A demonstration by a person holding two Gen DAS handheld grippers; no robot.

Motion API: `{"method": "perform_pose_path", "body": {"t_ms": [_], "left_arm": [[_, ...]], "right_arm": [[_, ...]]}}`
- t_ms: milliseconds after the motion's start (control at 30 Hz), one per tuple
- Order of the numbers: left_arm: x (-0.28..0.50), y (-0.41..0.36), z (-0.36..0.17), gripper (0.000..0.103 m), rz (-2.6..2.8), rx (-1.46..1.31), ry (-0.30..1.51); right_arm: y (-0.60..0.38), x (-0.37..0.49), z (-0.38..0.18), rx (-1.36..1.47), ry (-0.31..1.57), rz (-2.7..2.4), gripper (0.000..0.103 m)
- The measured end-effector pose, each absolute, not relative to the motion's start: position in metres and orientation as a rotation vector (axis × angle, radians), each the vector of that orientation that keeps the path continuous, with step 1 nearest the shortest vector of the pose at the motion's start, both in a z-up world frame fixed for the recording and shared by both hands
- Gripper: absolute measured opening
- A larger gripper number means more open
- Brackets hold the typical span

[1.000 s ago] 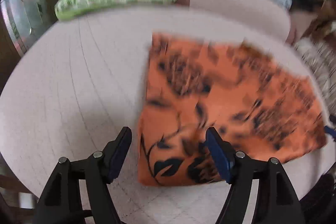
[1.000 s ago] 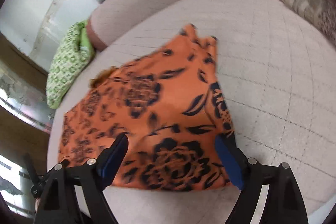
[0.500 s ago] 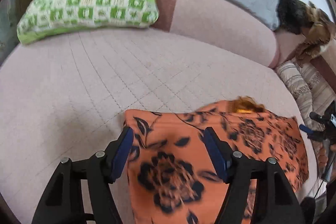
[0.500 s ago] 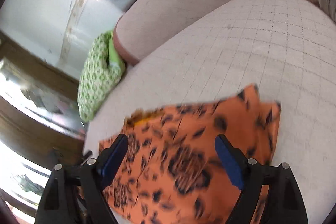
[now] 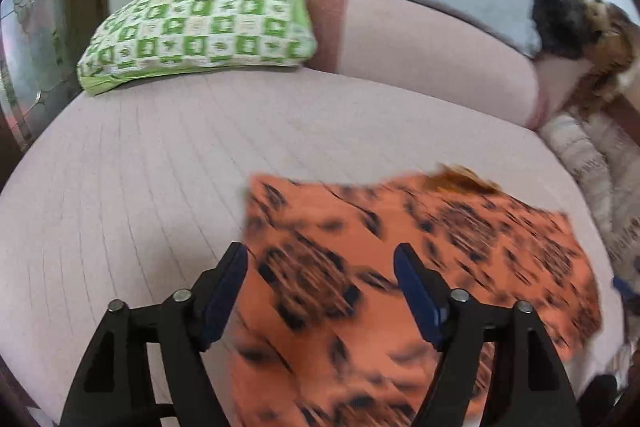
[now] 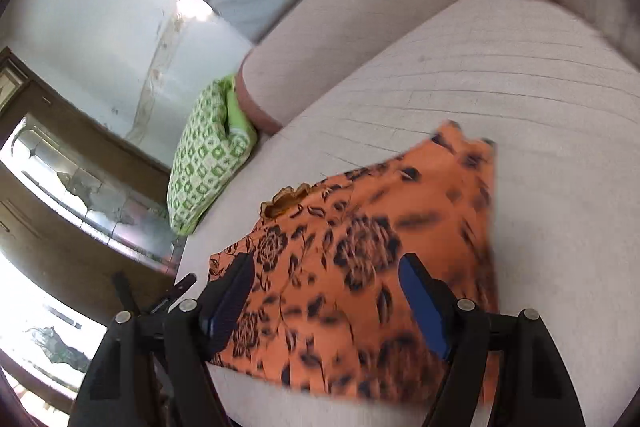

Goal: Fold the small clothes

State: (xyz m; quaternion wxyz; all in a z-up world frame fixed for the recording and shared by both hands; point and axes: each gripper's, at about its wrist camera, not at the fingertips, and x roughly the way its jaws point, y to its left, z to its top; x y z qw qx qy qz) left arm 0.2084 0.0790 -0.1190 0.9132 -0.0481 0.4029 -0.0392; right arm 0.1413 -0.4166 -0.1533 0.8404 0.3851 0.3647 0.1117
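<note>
The orange cloth (image 5: pixel 400 267) with dark flowers lies flat on the pale pink bed (image 5: pixel 140 167), near its front edge. In the left view the left gripper (image 5: pixel 320 287) hangs over the cloth's near left part. One blue finger (image 5: pixel 224 291) sits right at the cloth's left edge and the other is over the cloth. Its jaws are wide apart and opening, and they hold nothing. In the right view the right gripper (image 6: pixel 326 297) hangs over the cloth (image 6: pixel 360 259) too, with both fingers over it. Its jaws are wide but closing, not pinching the cloth. A green checked pillow (image 5: pixel 200 23) lies at the far side of the bed.
</note>
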Motion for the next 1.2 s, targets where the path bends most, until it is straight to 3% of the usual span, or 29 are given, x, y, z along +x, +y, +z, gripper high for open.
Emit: {"method": "perform_pose_path", "body": {"t_ms": [167, 433, 467, 500, 533, 700, 767, 833, 967, 1200], "left_arm": [[0.178, 0.027, -0.134, 0.077, -0.16, -0.016, 0.846], [0.173, -0.029, -0.139, 0.077, -0.197, -0.033, 0.88], [0.172, -0.034, -0.142, 0.077, -0.195, -0.03, 0.887], [0.172, -0.037, -0.144, 0.077, -0.192, -0.025, 0.898], [0.175, -0.041, -0.146, 0.077, -0.192, -0.021, 0.91], [0.174, -0.048, -0.15, 0.077, -0.189, -0.001, 0.909], [0.178, -0.051, -0.157, 0.077, -0.182, 0.016, 0.921], [0.184, -0.051, -0.164, 0.077, -0.177, 0.017, 0.955], [0.188, -0.049, -0.168, 0.077, -0.171, 0.015, 0.951], [0.197, -0.053, -0.175, 0.078, -0.176, 0.011, 0.965]], "right_arm": [[-0.419, 0.085, -0.214, 1.089, 0.856, 0.111, 0.081], [-0.433, 0.103, -0.247, 1.346, 0.789, 0.063, 0.079], [-0.434, 0.109, -0.243, 1.312, 0.787, 0.056, 0.067], [-0.434, 0.112, -0.242, 1.284, 0.801, 0.034, 0.023], [-0.436, 0.112, -0.241, 1.262, 0.823, 0.008, 0.009], [-0.426, 0.104, -0.204, 1.027, 0.806, -0.007, 0.009], [-0.42, 0.118, -0.221, 0.943, 0.935, -0.02, 0.013], [-0.428, 0.114, -0.232, 1.045, 0.939, 0.007, 0.015], [-0.442, 0.097, -0.195, 0.926, 0.873, -0.029, 0.07], [-0.469, 0.153, -0.165, 0.796, 0.856, 0.09, 0.071]]}}
